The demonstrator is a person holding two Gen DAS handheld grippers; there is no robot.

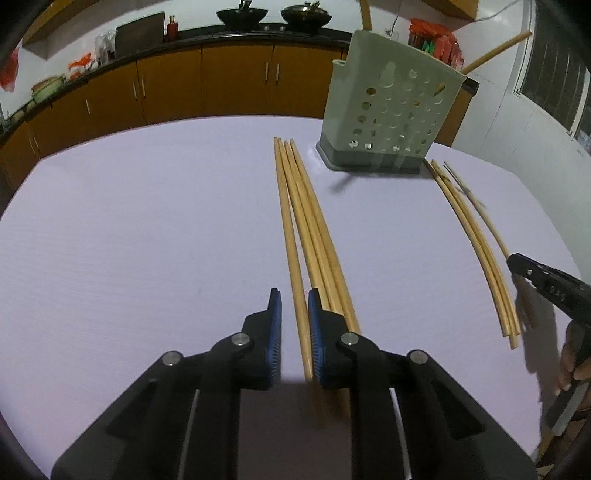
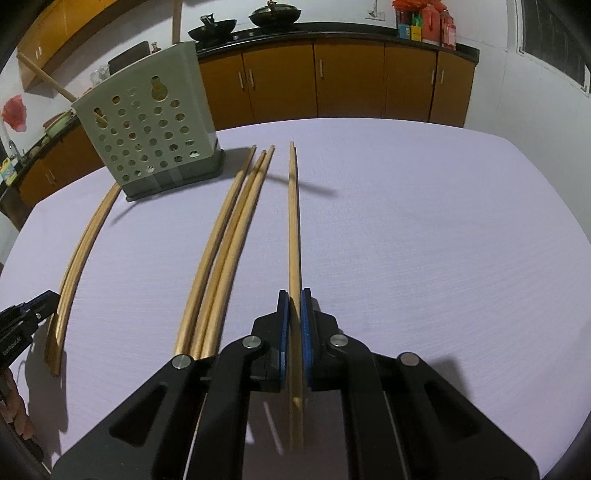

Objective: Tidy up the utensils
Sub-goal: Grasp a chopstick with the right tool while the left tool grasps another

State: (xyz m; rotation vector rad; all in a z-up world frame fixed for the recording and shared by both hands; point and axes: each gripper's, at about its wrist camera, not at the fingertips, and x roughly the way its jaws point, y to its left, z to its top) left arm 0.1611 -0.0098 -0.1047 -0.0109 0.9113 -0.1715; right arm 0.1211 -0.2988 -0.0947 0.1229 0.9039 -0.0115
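A row of several wooden chopsticks (image 1: 306,221) lies on the lavender table (image 1: 147,221). My left gripper (image 1: 294,295) straddles the leftmost stick. That stick lies against the right blue pad, with a gap to the left pad, so the jaws are open. My right gripper (image 2: 294,295) is shut on a single chopstick (image 2: 294,221), which points at the far edge and is raised off the cloth. A grey-green perforated holder (image 1: 391,110) (image 2: 147,129) stands at the back with chopsticks (image 1: 495,51) sticking out of it. The right gripper (image 1: 511,260) also shows at the right edge of the left wrist view.
Another bunch of chopsticks (image 1: 476,251) (image 2: 229,251) lies between the two grippers. A hand (image 1: 569,369) holds the right gripper. The left gripper (image 2: 48,295) shows beside its row (image 2: 81,251). Wooden cabinets (image 2: 351,81) and woks (image 1: 242,16) line the far counter.
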